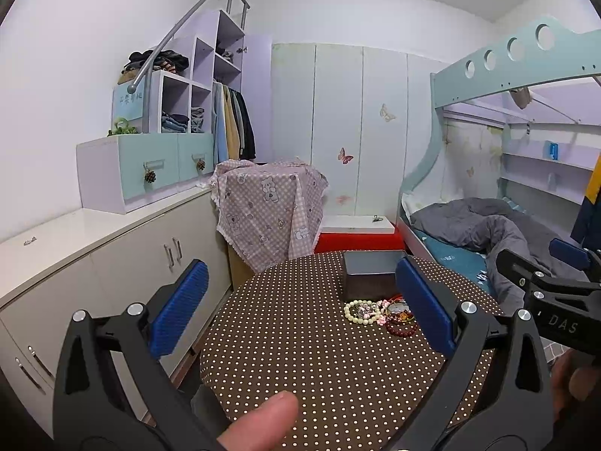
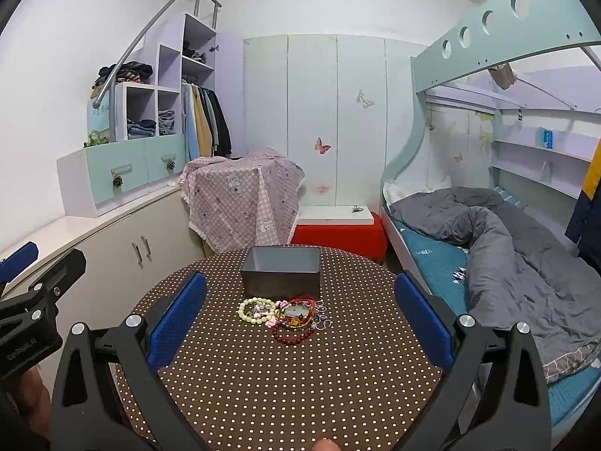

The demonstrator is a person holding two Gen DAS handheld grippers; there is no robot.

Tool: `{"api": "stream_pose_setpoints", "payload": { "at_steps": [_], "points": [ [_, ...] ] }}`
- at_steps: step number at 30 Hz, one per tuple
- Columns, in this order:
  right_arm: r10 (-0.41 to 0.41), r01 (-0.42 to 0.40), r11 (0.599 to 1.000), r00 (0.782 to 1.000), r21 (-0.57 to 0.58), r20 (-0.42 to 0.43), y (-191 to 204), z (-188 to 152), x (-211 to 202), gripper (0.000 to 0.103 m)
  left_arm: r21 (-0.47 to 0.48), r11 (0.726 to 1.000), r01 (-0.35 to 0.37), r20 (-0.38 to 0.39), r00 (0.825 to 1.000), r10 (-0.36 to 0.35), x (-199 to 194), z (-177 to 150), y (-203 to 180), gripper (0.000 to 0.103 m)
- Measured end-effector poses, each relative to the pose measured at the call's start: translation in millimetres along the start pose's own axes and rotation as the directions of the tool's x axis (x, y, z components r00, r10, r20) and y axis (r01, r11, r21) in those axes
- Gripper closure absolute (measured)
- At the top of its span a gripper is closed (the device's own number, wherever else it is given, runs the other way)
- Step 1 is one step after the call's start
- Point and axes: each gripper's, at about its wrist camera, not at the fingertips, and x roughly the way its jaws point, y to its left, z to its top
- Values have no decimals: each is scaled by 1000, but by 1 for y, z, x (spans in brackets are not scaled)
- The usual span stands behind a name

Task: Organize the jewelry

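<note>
While both claws hang above the round polka-dot tabletop [image 2: 300, 376], neither one carries anything. Seen from the right wrist view, the right claw [image 2: 298, 319] stands wide apart, its blue pads [image 2: 176, 319] flanking the scene at 9 and 3 o'clock. From the left wrist view, the left claw [image 1: 300, 312] is likewise spread wide and empty, with a fingertip [image 1: 263, 421] of the person showing at 6 o'clock.

Jewelry lies in a small pile [image 2: 287, 315] near the middle of the tabletop, just in front of a dark grey open box [image 2: 281, 274] that sits toward 12 o'clock. Within the pile, a pale cream bead bracelet [image 2: 255, 310] rests on the 9 o'clock side, a dark red bead bracelet [image 2: 293, 334] at the 6 o'clock edge, and tangled red and pink strands sit between and toward 3 o'clock. The pile looks close to the box front; I cannot tell whether it touches. The box interior looks bare from this angle.

In the left wrist view the pile [image 1: 379, 312] sits at about 3 o'clock, partly hidden behind the claw's right pad, with the box [image 1: 372, 274] just beyond it.
</note>
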Motion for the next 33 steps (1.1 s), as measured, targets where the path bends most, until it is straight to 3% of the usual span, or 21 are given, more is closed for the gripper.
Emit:
{"api": "stream_pose_setpoints", "payload": {
  "at_steps": [25,30,33],
  "points": [
    [17,-17,1000,1000,-4,-21,-3,-7,15,7,7,1000,-6,-47,999,6,16,-9,-2,5],
    [-8,6,1000,998,-27,-68,-12,-15,38,7,19,1000,8,-128,992,-6,42,-19,-6,5],
    [-17,15,1000,992,-13,-126,-26,-25,60,7,20,1000,18,-224,974,-13,82,-32,-7,5]
  ]
}}
